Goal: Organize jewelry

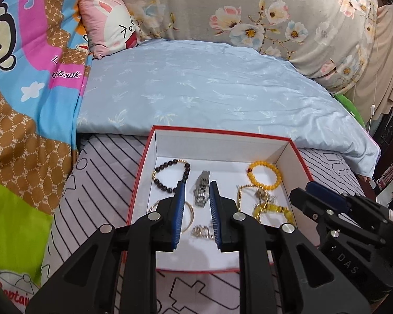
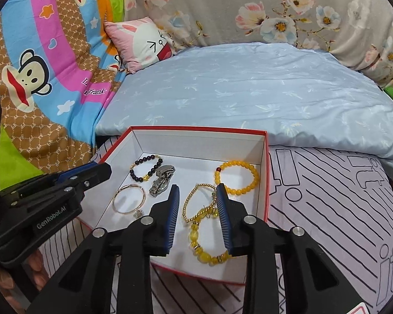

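A red-edged white box (image 1: 222, 141) (image 2: 199, 141) sits on the bed with jewelry inside: a dark bead bracelet (image 1: 171, 174) (image 2: 144, 168), a silver watch (image 1: 202, 188) (image 2: 162, 179), a yellow bead bracelet (image 1: 264, 174) (image 2: 237, 176), a gold bead chain (image 1: 251, 196) (image 2: 196, 201), a chunky yellow bracelet (image 1: 273, 212) (image 2: 209, 246), a thin gold bangle (image 1: 190, 213) (image 2: 129, 198) and a small silver piece (image 1: 203, 231). My left gripper (image 1: 196, 187) is open and empty over the watch. My right gripper (image 2: 197, 189) is open and empty over the gold chain.
The box rests on a striped grey sheet (image 2: 327, 209). A folded light blue quilt (image 1: 209, 86) lies behind it, a cartoon blanket (image 1: 26, 104) to the left, a pink pillow (image 1: 110, 23) and a floral quilt (image 1: 249, 7) at the back.
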`<state>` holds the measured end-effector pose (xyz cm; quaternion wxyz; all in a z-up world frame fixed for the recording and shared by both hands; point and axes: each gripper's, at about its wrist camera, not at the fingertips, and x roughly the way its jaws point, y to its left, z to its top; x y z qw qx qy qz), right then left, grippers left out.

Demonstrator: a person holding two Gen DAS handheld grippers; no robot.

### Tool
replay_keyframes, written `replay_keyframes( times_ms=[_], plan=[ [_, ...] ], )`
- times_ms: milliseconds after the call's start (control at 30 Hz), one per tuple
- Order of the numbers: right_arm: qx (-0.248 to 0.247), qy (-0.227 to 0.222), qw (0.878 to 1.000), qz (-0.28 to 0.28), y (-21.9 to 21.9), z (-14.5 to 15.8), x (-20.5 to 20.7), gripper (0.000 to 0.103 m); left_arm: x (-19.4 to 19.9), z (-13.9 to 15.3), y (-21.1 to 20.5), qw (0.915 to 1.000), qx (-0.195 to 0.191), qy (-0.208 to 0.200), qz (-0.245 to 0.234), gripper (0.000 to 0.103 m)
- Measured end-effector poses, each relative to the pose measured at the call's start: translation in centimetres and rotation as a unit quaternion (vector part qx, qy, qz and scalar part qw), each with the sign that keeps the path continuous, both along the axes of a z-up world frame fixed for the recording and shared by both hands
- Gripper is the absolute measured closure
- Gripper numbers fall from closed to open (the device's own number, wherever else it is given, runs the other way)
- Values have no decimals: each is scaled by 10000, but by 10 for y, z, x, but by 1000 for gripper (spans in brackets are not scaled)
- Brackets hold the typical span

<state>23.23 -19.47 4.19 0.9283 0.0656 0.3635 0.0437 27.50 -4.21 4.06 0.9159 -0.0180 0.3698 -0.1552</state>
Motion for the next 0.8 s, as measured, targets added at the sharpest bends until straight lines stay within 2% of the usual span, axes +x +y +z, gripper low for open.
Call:
replay_keyframes(
  times_ms=[233,367,533,800],
  plan=[
    [-87,-51,9999,-109,3,9,-27,71,-24,1,-1,9999,132,-58,26,85],
    [-64,-50,9998,-191,3,10,-42,64,-33,2,0,9997,209,-80,94,85],
    [-10,-17,9997,-236,6,10,-59,62,-48,1,1,9992,335,-113,178,85],
    [-56,-49,9991,-429,11,12,-85,49,-73,-4,0,9990,387,-54,198,85]
  ],
)
